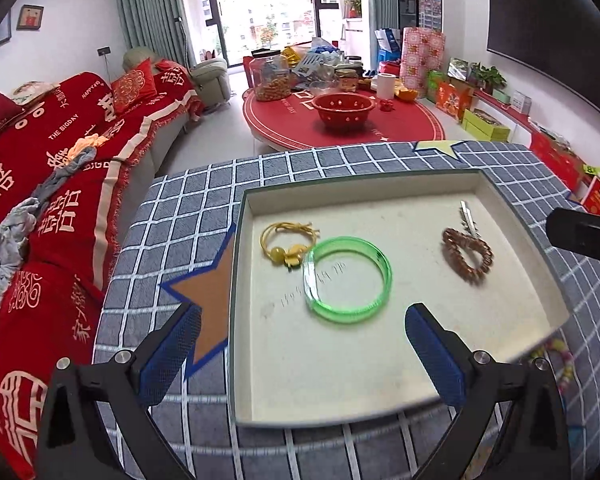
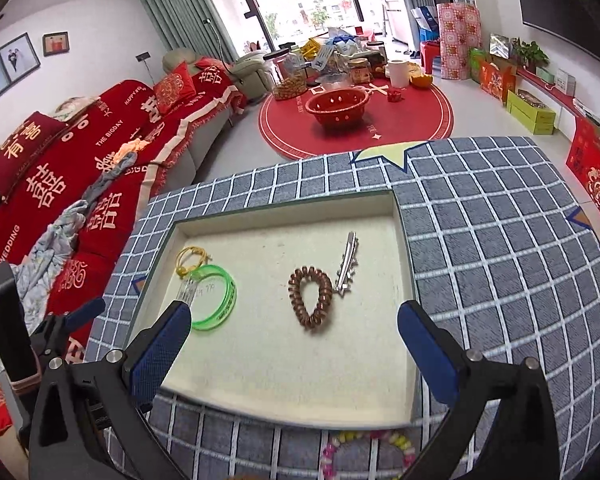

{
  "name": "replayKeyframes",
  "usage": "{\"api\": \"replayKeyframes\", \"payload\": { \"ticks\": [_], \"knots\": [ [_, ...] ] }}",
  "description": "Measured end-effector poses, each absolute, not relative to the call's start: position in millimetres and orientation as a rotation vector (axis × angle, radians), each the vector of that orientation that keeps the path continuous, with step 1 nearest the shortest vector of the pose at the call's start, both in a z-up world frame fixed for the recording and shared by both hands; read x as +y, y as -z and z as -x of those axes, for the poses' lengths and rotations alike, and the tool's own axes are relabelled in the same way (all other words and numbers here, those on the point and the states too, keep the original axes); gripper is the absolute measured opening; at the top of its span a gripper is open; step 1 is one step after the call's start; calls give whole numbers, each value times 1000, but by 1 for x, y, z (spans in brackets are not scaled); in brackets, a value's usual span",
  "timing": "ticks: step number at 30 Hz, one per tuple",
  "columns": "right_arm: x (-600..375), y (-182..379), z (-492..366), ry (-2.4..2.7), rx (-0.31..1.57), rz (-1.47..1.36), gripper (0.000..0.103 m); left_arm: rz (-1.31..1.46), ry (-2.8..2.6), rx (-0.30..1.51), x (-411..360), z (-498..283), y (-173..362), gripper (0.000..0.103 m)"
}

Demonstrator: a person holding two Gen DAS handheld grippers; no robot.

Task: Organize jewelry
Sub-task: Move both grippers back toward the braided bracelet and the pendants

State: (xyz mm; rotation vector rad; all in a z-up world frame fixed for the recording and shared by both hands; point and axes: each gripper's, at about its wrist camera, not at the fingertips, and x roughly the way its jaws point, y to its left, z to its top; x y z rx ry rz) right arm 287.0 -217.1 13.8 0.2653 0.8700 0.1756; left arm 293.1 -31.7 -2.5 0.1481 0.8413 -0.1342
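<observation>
A shallow cream tray (image 1: 364,360) (image 2: 284,376) lies on a checked blue cloth. In it lie a green bangle (image 1: 348,278) (image 2: 216,298), a yellow cord bracelet (image 1: 286,238) (image 2: 192,260), a brown spiral hair tie (image 1: 468,256) (image 2: 312,296) and a silver hair clip (image 1: 469,218) (image 2: 347,262). A pink and yellow bead bracelet (image 2: 366,450) (image 1: 556,360) lies on the cloth by the tray's near edge. My left gripper (image 1: 304,344) is open and empty over the tray's near left part. My right gripper (image 2: 296,344) is open and empty over the tray's near edge.
The cloth-covered table (image 1: 180,240) (image 2: 500,240) has star patches. A red sofa (image 1: 40,184) stands to the left. A round red table (image 1: 340,120) with a red bowl and jars stands beyond. Boxes (image 2: 532,112) line the right wall.
</observation>
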Motion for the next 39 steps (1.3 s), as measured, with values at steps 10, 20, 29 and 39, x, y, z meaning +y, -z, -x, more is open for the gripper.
{"api": "replayKeyframes", "payload": {
  "ticks": [10,20,29,39],
  "knots": [
    [-235,-26,-223,-199,884,-286,103,-118,182,866,-21,-226,1,103],
    [-252,-8,-169,-165,947,-250,103,-119,239,913,-34,-180,22,103],
    [-260,28,-125,-146,1023,-249,103,-134,255,938,-47,-169,35,103],
    [-240,45,-102,-186,1048,-137,103,-181,293,940,-67,-172,43,103]
  ]
}}
